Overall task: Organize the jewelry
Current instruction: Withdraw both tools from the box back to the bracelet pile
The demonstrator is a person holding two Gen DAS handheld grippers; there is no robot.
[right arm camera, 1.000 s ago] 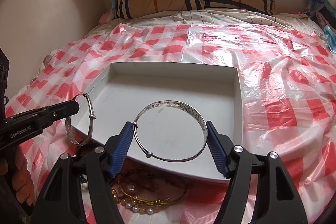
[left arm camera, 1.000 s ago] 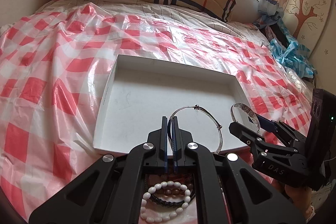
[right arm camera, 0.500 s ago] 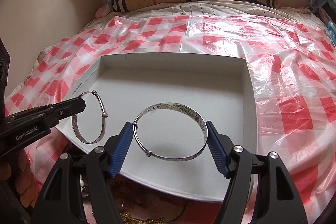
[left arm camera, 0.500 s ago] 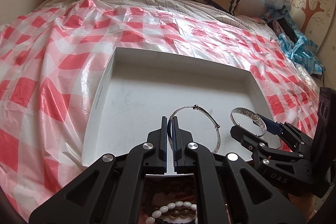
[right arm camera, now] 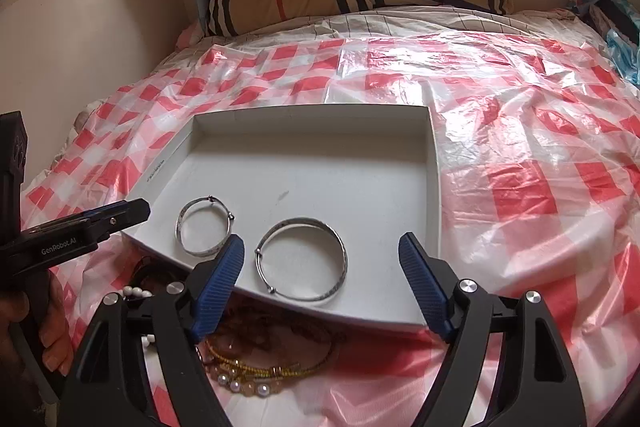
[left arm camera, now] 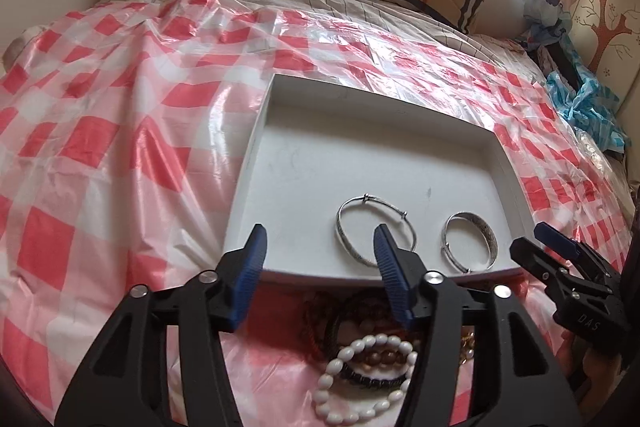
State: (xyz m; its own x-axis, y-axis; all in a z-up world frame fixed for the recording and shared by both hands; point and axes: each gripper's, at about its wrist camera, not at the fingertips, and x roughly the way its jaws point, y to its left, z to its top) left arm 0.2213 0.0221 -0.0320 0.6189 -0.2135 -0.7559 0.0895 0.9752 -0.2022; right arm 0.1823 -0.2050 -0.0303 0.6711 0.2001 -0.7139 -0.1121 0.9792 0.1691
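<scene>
Left tongs: my left gripper [left arm camera: 318,247] is spread wide, nothing between the blue pads, hovering over the near edge of the white tray [left arm camera: 256,155], bottom centre of the frame.
Right tongs: my right gripper [right arm camera: 322,257] is gaping too, not touching anything.
Thin bangle: thin silver bangle [left arm camera: 376,233] lies flat in the tray, near edge; my right finger covers part of its rim.
Wide bangle: wide silver bangle [right arm camera: 302,259] lies just beside it, apart, framed between the right pads.
Leftovers: white bead bracelet [left arm camera: 366,373] and gold chain [right arm camera: 264,367] sit on the checked sheet [left arm camera: 100,131] below the tray.
Hard to see: the dark beads under my tongs are a tangle, mostly hidden.
</scene>
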